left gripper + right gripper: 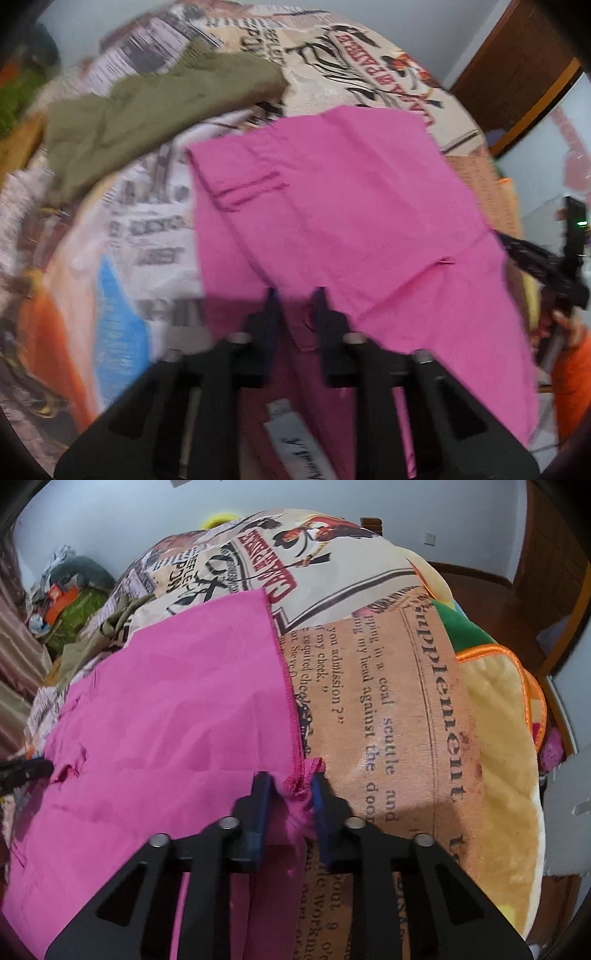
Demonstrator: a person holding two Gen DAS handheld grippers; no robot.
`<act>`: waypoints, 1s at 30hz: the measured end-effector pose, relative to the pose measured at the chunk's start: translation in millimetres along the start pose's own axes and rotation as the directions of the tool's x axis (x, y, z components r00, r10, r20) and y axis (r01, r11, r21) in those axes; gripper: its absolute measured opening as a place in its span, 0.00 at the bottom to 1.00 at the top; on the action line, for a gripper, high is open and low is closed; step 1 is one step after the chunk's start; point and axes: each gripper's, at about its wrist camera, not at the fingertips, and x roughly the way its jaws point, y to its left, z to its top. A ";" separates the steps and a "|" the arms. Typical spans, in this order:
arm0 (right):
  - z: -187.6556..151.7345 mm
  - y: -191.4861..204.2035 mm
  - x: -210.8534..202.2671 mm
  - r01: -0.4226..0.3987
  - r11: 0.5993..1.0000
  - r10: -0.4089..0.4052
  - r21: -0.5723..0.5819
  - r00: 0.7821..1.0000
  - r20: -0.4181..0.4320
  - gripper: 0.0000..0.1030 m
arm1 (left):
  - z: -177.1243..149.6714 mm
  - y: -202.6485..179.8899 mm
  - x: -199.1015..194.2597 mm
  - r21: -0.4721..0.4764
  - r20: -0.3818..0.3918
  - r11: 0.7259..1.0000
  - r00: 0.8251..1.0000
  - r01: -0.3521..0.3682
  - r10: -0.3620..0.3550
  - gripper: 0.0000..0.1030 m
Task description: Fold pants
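Pink pants (332,206) lie spread on a bed cover printed like newspaper (147,221). My left gripper (295,299) is closed on the waist end of the pants, where a white label (295,439) shows below the fingers. My right gripper (288,784) pinches the bunched hem corner of the pink pants (177,716), with cloth between its blue pads (260,794). The other gripper's tip (33,768) shows at the left edge of the right wrist view, at the pants' far side.
An olive green garment (147,114) lies crumpled at the back left. A yellow plush blanket with orange trim (495,720) covers the bed's right side. A brown wooden door (517,66) and pale walls stand behind. Clutter (70,602) sits by the far wall.
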 end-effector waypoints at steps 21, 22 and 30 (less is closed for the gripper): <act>-8.5 9.2 -5.1 0.120 0.989 -0.123 -0.084 0.992 -0.039 0.07 | -5.3 -0.5 -0.7 0.066 0.056 0.992 0.993 -0.106 0.102 0.16; -7.6 9.7 -8.2 0.128 0.988 -0.131 -0.087 0.991 -0.040 0.08 | -5.7 0.5 -3.7 0.062 0.058 0.993 0.993 -0.105 0.101 0.16; 8.7 15.1 -48.4 0.108 0.991 -0.104 -0.085 0.994 0.042 0.23 | 0.0 10.9 -45.5 0.038 0.133 0.993 0.986 -0.108 0.102 0.21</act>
